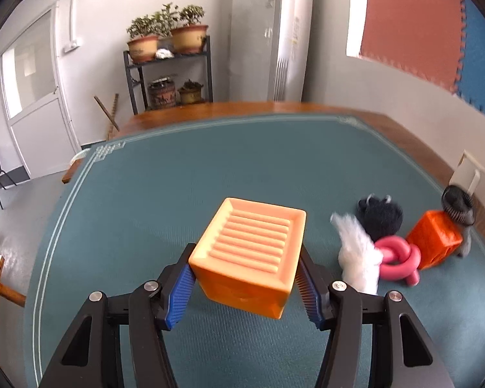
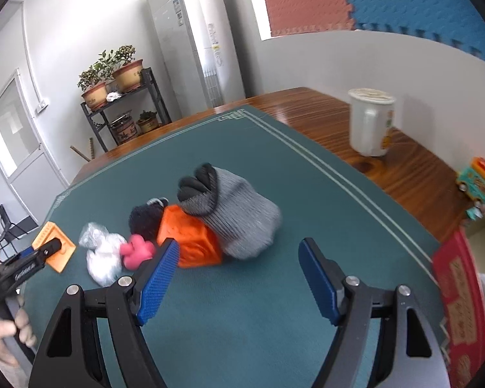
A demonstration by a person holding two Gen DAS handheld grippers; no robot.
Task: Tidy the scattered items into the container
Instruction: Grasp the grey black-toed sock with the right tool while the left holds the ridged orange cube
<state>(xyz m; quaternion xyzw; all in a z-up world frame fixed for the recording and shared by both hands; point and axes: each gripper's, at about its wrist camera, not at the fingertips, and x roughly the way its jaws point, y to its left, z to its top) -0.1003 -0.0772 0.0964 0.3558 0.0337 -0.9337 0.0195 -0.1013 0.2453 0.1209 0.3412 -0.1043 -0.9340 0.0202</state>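
Blue ribbed pads (image 1: 179, 294) of the left gripper (image 1: 245, 287) press on both sides of an orange ribbed block (image 1: 249, 252), so its jaws are closed on that block and carry it tilted above the green mat (image 1: 210, 168). From the right wrist view the same block (image 2: 53, 245) shows at 9 o'clock of the pile, with the left gripper (image 2: 48, 249) across it and a person's hand (image 2: 6, 333) on the handle at the lower left edge.

Right gripper (image 2: 239, 268) jaws stand wide apart with nothing between them, above bare mat (image 2: 242, 307).

At 3 o'clock from the held block in the left wrist view lies a cluster: a white fluffy item (image 1: 359, 255) touching a pink knotted tube (image 1: 397, 258), a black fuzzy item (image 1: 378, 216) just behind them, and an orange fabric box (image 1: 433, 239) on its side with a grey knitted item (image 1: 457, 207) against it. In the right wrist view the grey knitted item (image 2: 239, 213) leans on the orange fabric box (image 2: 190, 236), at 12 o'clock from the open jaws.

On the bare wooden worktop (image 2: 307, 110) beyond the mat stand a white lidded jug (image 2: 370, 123) at 1 o'clock and a small toy bus (image 2: 477, 177) at 3 o'clock. A red patterned container edge (image 2: 459, 300) sits at the right, at 4 o'clock; its inside is mostly hidden.
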